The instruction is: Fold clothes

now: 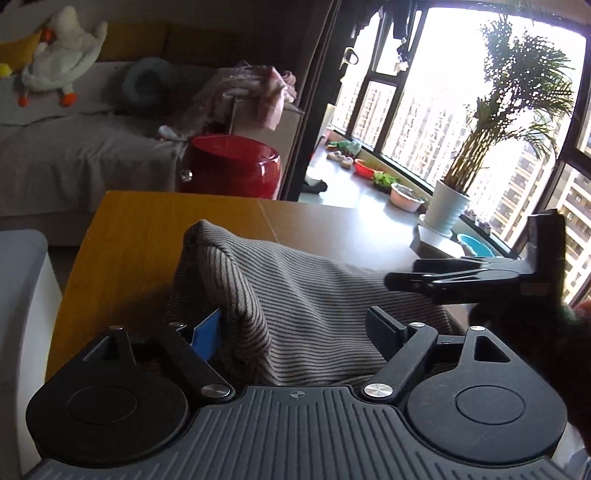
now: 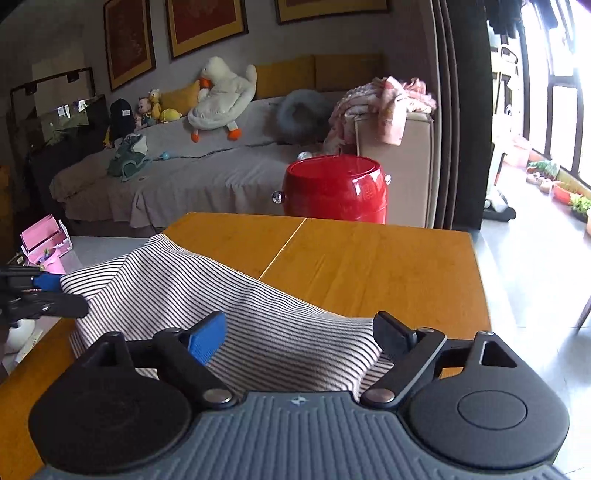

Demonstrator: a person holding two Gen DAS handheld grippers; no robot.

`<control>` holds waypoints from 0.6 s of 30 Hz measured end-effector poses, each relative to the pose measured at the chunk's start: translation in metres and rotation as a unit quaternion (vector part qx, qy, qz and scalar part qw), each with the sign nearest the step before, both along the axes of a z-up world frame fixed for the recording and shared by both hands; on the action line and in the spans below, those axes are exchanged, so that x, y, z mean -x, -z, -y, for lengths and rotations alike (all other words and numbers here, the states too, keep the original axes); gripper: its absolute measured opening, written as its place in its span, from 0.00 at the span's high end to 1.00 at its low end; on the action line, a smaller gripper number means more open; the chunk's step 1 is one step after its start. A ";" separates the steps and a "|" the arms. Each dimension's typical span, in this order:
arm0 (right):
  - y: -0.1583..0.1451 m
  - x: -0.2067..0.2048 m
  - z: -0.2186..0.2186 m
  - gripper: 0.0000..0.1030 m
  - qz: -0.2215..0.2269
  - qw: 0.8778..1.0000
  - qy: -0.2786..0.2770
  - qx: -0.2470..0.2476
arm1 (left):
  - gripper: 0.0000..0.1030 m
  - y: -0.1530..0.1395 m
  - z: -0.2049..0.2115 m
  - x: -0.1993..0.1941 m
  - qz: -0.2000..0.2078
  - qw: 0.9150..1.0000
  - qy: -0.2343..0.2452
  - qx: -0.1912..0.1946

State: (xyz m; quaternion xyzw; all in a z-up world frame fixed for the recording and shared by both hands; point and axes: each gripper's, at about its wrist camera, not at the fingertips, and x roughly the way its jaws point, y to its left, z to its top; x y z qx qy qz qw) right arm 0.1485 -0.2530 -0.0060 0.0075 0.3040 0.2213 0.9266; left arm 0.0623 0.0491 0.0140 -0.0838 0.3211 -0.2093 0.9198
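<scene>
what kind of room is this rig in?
Most likely a home living room: a sofa with a plush goose, framed pictures on the wall, and a striped garment on a wooden table by tall windows.

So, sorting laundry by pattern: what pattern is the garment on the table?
Thin dark-and-pale stripes on the garment, clearest in right wrist view.

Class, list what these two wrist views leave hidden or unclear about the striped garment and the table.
- Striped garment: its near edge is hidden behind each hand-held gripper's body in both wrist views, so its type is unclear.
- Garment's underside: covered by its own folds.
- Wooden table: near edge cut off in both views.
- Right hand-held gripper, left wrist view: blurred, backlit by the window.
</scene>
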 end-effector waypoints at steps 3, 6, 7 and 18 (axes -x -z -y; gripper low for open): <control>0.023 -0.026 -0.011 0.15 -0.030 1.000 -0.008 -0.002 | 0.16 0.012 0.014 -0.006 -0.013 1.000 0.013 -0.011; 0.037 -0.028 -0.012 0.15 -0.047 0.999 -0.008 -0.011 | 0.18 0.007 0.017 -0.003 0.019 0.999 0.006 -0.025; 0.038 -0.024 -0.009 0.15 -0.048 0.999 -0.008 -0.014 | 0.18 0.000 0.016 0.002 0.039 0.999 0.003 -0.029; 0.046 0.025 0.007 0.15 -0.001 0.999 0.032 0.013 | 0.15 0.025 0.022 -0.002 0.048 0.998 0.036 -0.038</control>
